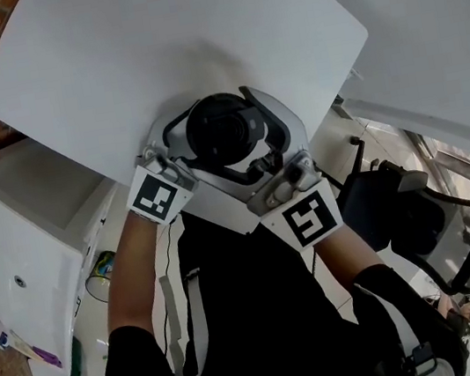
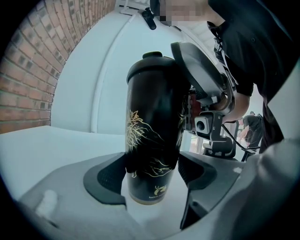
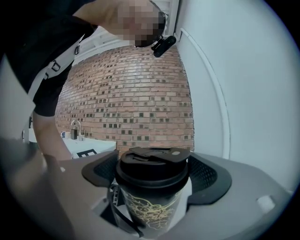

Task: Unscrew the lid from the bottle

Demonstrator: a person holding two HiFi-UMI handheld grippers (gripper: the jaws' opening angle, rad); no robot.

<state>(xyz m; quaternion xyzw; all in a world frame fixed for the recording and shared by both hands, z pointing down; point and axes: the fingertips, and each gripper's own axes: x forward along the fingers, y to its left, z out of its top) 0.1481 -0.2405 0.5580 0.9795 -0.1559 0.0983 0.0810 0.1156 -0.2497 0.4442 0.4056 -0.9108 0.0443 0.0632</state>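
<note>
Left gripper (image 2: 152,174) is clamping the bottle (image 2: 152,103), and right gripper (image 3: 153,174) is pinching the lid (image 3: 152,158). You're wanting a level, steady twist.

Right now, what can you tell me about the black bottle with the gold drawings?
The bottle is tall and shiny black, with swirly gold drawings and a narrower bottom. Its black lid, with a flip tab on top, is on. It stands upright on the white table. The left gripper pinches its lower part. The right gripper has a pad either side of the lid, too close to tell if they press.
</note>
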